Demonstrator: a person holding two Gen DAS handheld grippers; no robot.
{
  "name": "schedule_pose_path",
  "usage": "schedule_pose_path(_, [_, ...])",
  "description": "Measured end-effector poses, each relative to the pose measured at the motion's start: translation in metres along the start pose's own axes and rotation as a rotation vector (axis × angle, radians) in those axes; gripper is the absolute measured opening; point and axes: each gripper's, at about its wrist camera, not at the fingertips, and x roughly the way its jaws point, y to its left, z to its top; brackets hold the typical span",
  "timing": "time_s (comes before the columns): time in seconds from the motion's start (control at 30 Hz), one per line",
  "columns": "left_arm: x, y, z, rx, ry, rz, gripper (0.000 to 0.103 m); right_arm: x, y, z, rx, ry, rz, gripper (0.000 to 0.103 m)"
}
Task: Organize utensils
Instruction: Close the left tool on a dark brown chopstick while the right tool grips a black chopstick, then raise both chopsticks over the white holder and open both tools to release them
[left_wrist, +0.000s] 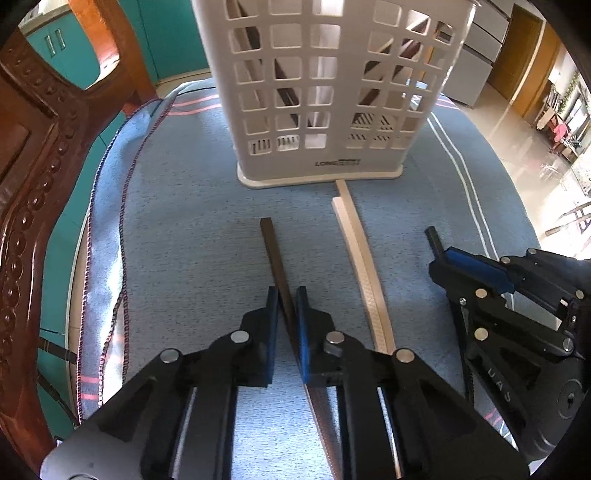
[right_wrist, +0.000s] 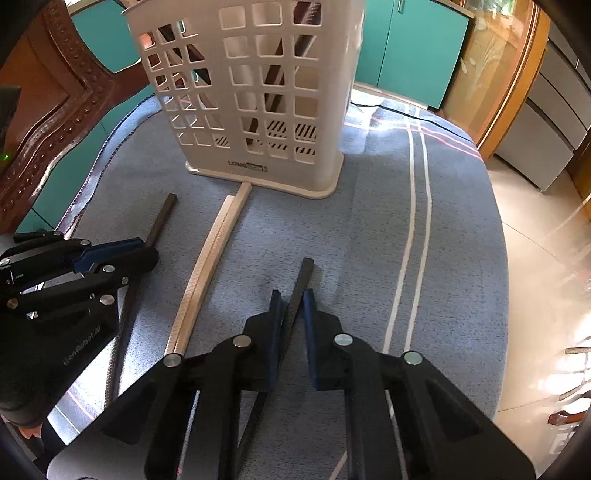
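Note:
My left gripper (left_wrist: 287, 291) is shut on a dark brown chopstick (left_wrist: 271, 251) that lies on the blue cloth and points toward the white lattice utensil holder (left_wrist: 325, 92). Beside it on the right lie two pale wooden chopsticks (left_wrist: 360, 254), their far ends touching the holder's base. My right gripper (right_wrist: 293, 293) is shut on a black chopstick (right_wrist: 304, 273). In the right wrist view the left gripper (right_wrist: 144, 247) shows at the left with the brown chopstick (right_wrist: 164, 214) sticking out of it. Dark chopsticks (right_wrist: 275, 85) stand inside the holder (right_wrist: 207, 110).
A blue striped cloth (left_wrist: 184, 221) covers the round table. A carved wooden chair back (left_wrist: 33, 184) rises close on the left. The table's edge curves down the right side, with shiny floor (right_wrist: 546, 258) beyond it. Teal cabinets (right_wrist: 413, 48) stand behind.

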Motion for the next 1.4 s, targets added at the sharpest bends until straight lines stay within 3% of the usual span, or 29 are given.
schedule_pose_path(0.27, [0.001,0.003,0.006,-0.019,0.000,-0.003,0.009,-0.003,-0.003,-0.002,0.018,-0.004,0.036,0.008])
schedule_pose_path(0.53, [-0.027,0.015,0.011,-0.041,-0.095,-0.006,0.007,-0.035,-0.013,0.008,0.039,-0.113,0.071,0.007])
schedule_pose_path(0.97, [0.002,0.009,0.002,0.003,0.012,0.044,0.007,-0.002,-0.008,0.003,0.008,0.006,-0.023,0.008])
schedule_pose_path(1.13, [0.004,0.005,0.005,0.017,0.008,0.064,0.007,0.001,-0.005,-0.004,0.010,0.017,-0.053,0.023])
schedule_pose_path(1.2, [0.003,0.004,0.005,0.026,0.006,0.074,0.007,0.002,-0.007,-0.006,0.020,0.024,-0.051,0.024])
schedule_pose_path(1.37, [-0.001,-0.003,0.002,0.029,0.004,0.079,0.007,0.005,-0.012,-0.005,0.024,0.028,-0.038,0.024])
schedule_pose_path(1.4, [-0.001,-0.002,0.002,0.030,0.004,0.079,0.007,0.004,-0.014,-0.005,0.032,0.027,-0.027,0.016])
